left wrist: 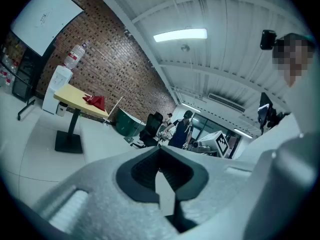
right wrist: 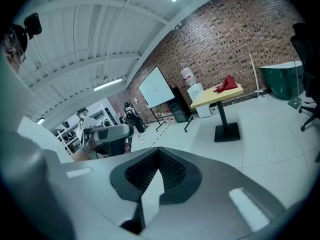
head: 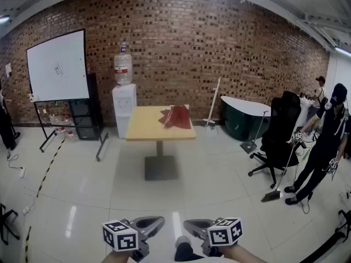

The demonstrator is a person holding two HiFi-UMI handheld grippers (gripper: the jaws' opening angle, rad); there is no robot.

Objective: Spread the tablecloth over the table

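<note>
while the red tablecloth (head: 176,116) lies bunched at the far right corner of the yellow worktop (head: 143,127), mid-frame, the left gripper (head: 149,224) and right gripper (head: 196,227) sit well apart at the bottom edge, jaws closed and empty, likely since no approach has begun.

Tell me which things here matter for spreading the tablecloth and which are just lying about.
For the job:
red tablecloth, bunched at one corner of the table
table
left tool and right tool, both shut and empty

Just about:
whiteboard
water dispenser
green tub
office chair
broom by the wall
</note>
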